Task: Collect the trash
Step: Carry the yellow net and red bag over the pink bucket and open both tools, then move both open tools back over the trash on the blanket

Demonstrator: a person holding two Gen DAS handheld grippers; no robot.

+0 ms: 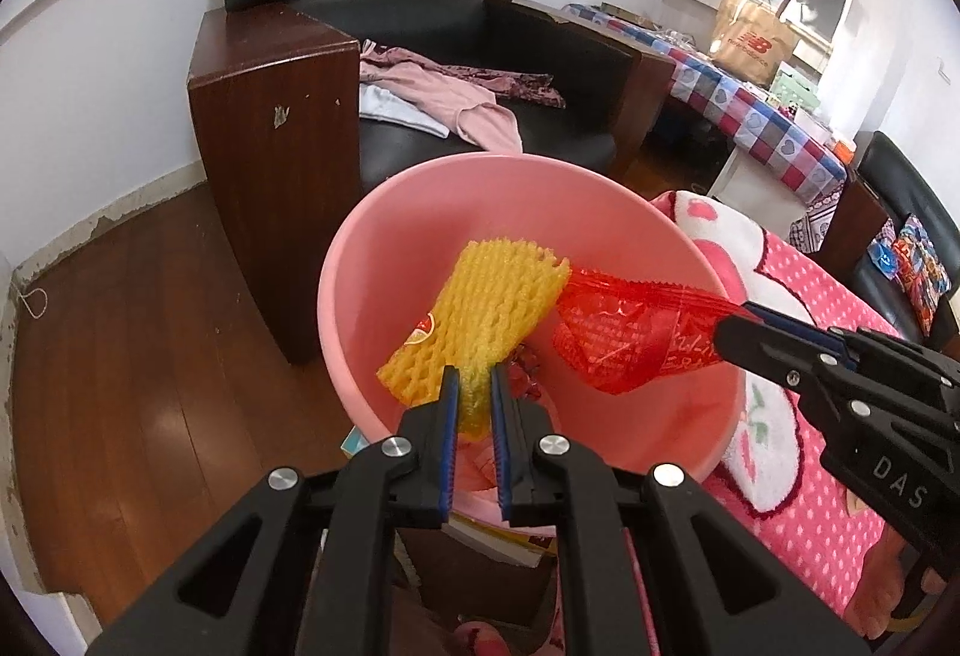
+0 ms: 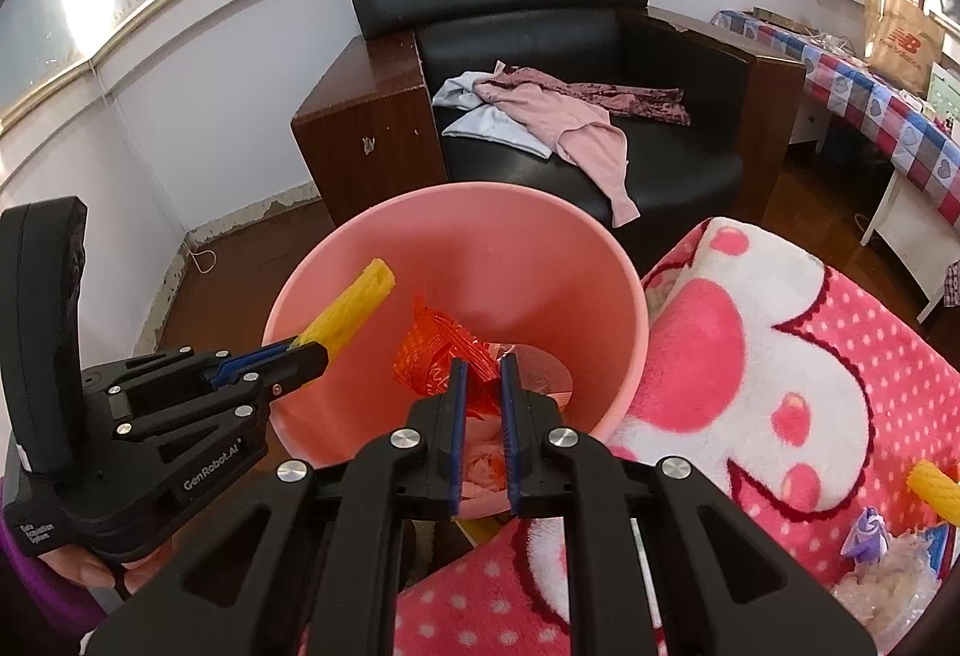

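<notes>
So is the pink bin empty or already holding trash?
Holding trash: wrappers lie at the bottom of the pink bin, below the red wrapper held over it.

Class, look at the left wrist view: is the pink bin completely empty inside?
No. The pink bin already has wrappers at its bottom, while the yellow foam net and red plastic wrapper hang over it.

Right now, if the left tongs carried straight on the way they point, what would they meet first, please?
The left tongs, shut on the yellow foam net, point down into the pink bin. They would probably meet the trash at its bottom first, though depth is unclear.
</notes>
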